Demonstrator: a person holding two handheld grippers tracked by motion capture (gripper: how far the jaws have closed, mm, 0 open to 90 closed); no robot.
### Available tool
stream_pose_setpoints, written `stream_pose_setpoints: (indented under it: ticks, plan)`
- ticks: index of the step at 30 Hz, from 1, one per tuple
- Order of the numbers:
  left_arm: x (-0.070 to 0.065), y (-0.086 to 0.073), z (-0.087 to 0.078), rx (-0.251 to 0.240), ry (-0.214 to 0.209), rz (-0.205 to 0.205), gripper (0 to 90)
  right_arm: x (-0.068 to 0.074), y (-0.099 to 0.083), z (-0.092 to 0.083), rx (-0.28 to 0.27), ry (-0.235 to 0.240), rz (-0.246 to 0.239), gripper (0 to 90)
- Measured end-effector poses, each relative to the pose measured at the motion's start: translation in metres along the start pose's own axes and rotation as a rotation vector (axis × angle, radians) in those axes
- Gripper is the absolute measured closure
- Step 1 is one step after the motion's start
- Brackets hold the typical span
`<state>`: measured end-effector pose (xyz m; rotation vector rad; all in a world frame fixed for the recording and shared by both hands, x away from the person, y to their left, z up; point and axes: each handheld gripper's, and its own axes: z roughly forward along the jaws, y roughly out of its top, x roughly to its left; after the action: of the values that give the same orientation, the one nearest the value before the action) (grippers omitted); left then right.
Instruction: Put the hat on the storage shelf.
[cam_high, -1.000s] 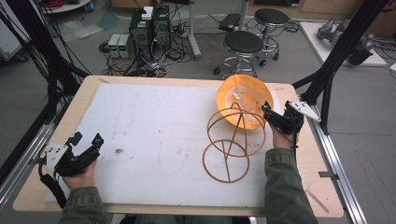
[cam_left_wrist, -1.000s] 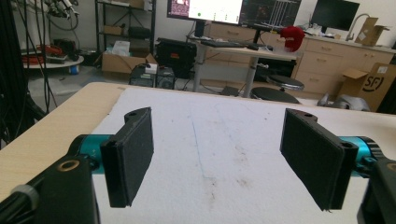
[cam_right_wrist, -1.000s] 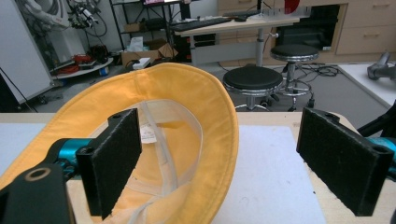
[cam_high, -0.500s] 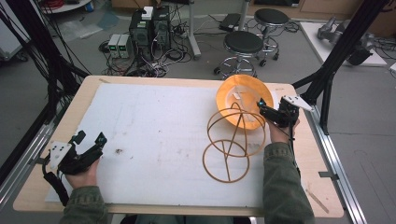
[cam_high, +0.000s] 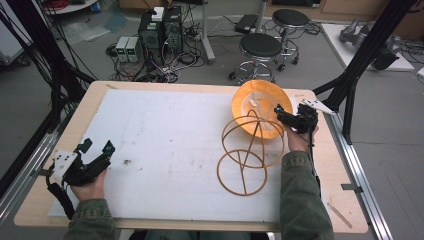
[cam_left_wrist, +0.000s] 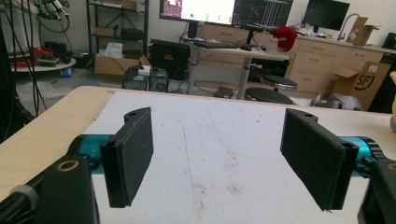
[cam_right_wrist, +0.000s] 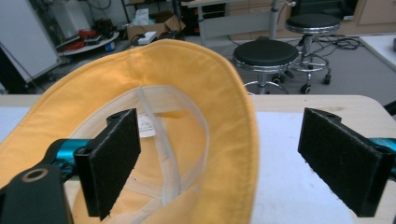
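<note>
Item: hat (cam_high: 260, 107), yellow cloth, brimmed. Lies upside down at the far right of the surface (cam_high: 60, 150), crown down, opening turned up and toward the near right edge. Inner band and a small white label show in the right gripper view (cam_right_wrist: 147, 127). Round in plan, so no clear long axis; the brim stands tilted, its near edge raised.

Item: wire stand (cam_high: 247, 155), two hoops joined by arcs. Just near-side of the hat, its upper hoop crossing over the hat's brim; it lies toward the near edge from there.

Item: right gripper (cam_high: 280, 114). At the hat's right brim. Wide open, holding nothing; the brim edge (cam_right_wrist: 243, 140) passes between its two pads, closer to the left pad.

Item: left gripper (cam_high: 97, 147). Well apart from the hat, at the near left corner of the surface. Wide open, empty, aimed across the white sheet (cam_left_wrist: 210, 149).

Step in hand, as judged: approach to a grasp of the hat's brim. Next move calls for a little more advance so both pads overlap the cloth, then closure on the brim without catching the wire.
</note>
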<state>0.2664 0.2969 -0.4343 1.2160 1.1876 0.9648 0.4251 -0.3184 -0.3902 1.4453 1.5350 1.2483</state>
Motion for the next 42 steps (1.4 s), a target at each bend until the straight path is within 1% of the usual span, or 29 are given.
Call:
stream_pose_setpoints:
  ticks: [1,3,5,8,9,14,15,17,20,22,23,24,25,26,27,29,30,31,34,35,37,39,40,42]
  plan:
    - [0.000,0.000,0.000,0.000,0.000,0.001,25.9,0.002,0.000,0.002,0.016,0.002,-0.009,12.2]
    - [0.000,0.000,0.000,-0.003,-0.001,0.006,25.9,0.003,0.001,0.005,0.034,0.000,-0.010,13.5]
    - [-0.001,0.001,0.000,-0.001,-0.004,0.010,25.9,0.005,0.003,0.007,0.045,-0.019,-0.006,15.7]
    - [-0.003,0.000,-0.001,0.000,-0.012,0.013,25.9,0.007,0.010,0.008,0.044,-0.033,-0.013,17.0]
    - [-0.004,0.000,-0.001,-0.002,-0.014,0.014,25.9,0.007,0.011,0.008,0.034,-0.033,-0.016,18.1]
    - [-0.005,0.000,-0.003,0.000,-0.018,0.017,25.9,0.003,0.017,0.012,0.061,-0.038,0.022,19.1]
    - [-0.005,0.000,-0.004,0.001,-0.018,0.014,25.9,0.003,0.017,0.013,0.069,-0.036,0.022,19.6]
    - [-0.004,0.000,-0.005,-0.003,-0.015,0.014,25.9,0.003,0.014,0.016,0.088,-0.045,0.012,19.6]
    - [-0.003,0.000,-0.006,-0.003,-0.012,0.016,25.9,0.002,0.010,0.021,0.124,-0.046,0.033,20.6]
    - [-0.003,0.000,-0.006,-0.003,-0.011,0.016,25.9,0.003,0.009,0.023,0.132,-0.044,0.036,28.1]
    - [-0.004,0.001,-0.007,-0.008,-0.010,0.017,26.0,0.005,0.008,0.024,0.135,-0.045,0.028,31.2]
    - [-0.004,0.001,-0.007,-0.016,-0.008,0.019,26.1,0.007,0.008,0.024,0.138,-0.062,0.011,37.4]
    - [-0.005,0.002,-0.008,-0.024,-0.011,0.023,26.2,0.007,0.007,0.025,0.140,-0.072,0.009,44.8]
    - [-0.006,0.002,-0.008,-0.027,-0.009,0.026,26.3,0.007,0.007,0.025,0.151,-0.071,0.012,56.9]
    - [-0.006,0.002,-0.009,-0.030,-0.010,0.028,26.4,0.007,0.007,0.025,0.156,-0.074,0.017,67.2]
    - [-0.006,0.002,-0.009,-0.033,-0.011,0.028,26.6,0.006,0.007,0.023,0.150,-0.064,0.041,78.8]
    - [-0.006,0.002,-0.009,-0.033,-0.011,0.028,26.6,0.005,0.009,0.021,0.140,-0.050,0.047,84.6]
    - [-0.006,0.002,-0.009,-0.033,-0.012,0.028,26.6,0.006,0.010,0.019,0.129,-0.043,0.052,85.3]
    - [-0.006,0.002,-0.009,-0.032,-0.015,0.022,26.7,0.009,0.012,0.015,0.122,-0.038,0.018,86.2]
    - [-0.006,0.002,-0.008,-0.033,-0.017,0.017,26.7,0.010,0.012,0.015,0.120,-0.035,0.016,86.3]
    - [-0.005,0.001,-0.008,-0.031,-0.017,0.014,26.8,0.011,0.011,0.013,0.112,-0.019,0.024,86.2]
    - [-0.006,0.001,-0.009,-0.034,-0.018,0.010,26.8,0.012,0.009,0.011,0.088,-0.006,0.030,86.1]
    - [-0.006,0.001,-0.009,-0.035,-0.018,0.009,26.9,0.012,0.008,0.009,0.073,0.010,0.030,86.1]
    - [-0.006,0.001,-0.009,-0.035,-0.019,0.009,26.9,0.014,0.006,0.008,0.067,0.004,0.018,86.1]
